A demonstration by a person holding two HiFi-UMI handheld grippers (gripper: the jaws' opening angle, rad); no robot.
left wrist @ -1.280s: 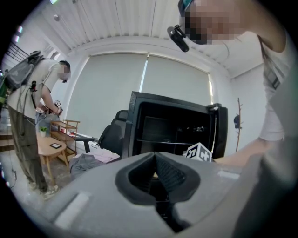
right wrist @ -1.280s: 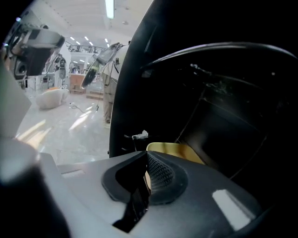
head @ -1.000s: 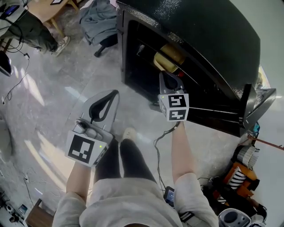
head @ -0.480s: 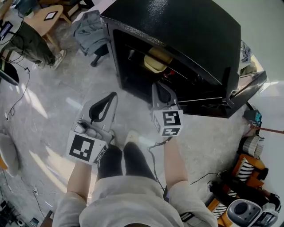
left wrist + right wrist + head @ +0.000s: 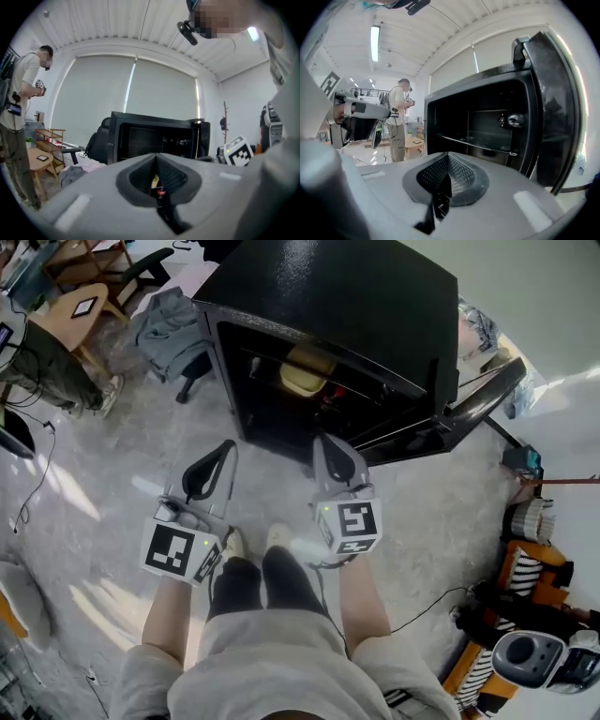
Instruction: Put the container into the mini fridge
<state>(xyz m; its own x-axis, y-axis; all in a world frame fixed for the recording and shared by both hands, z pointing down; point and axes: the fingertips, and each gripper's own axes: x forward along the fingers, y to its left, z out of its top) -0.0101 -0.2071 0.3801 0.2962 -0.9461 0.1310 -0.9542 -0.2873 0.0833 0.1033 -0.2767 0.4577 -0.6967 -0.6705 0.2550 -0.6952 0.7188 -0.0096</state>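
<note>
The black mini fridge (image 5: 337, 306) stands open on the floor, its door (image 5: 478, 404) swung out to the right. A yellow container (image 5: 302, 379) rests on a shelf inside. My right gripper (image 5: 323, 440) is shut and holds nothing, just in front of the fridge's mouth. My left gripper (image 5: 225, 448) is shut too, held over the floor left of the opening. In the left gripper view the fridge (image 5: 140, 136) is ahead beyond the shut left gripper (image 5: 156, 155). The right gripper view has the wire shelf (image 5: 478, 145) beyond the shut right gripper (image 5: 448, 154).
A grey cloth on a chair (image 5: 169, 320) and a wooden table (image 5: 80, 306) lie left of the fridge. Another person (image 5: 397, 126) stands at the left. Orange-and-black gear (image 5: 525, 582) and a cable (image 5: 422, 610) are at the right. The person's feet (image 5: 274, 537) are between the grippers.
My right gripper has drawn back out of the fridge's mouth toward the person's body. The container stays on the shelf. The left gripper has hardly moved.
</note>
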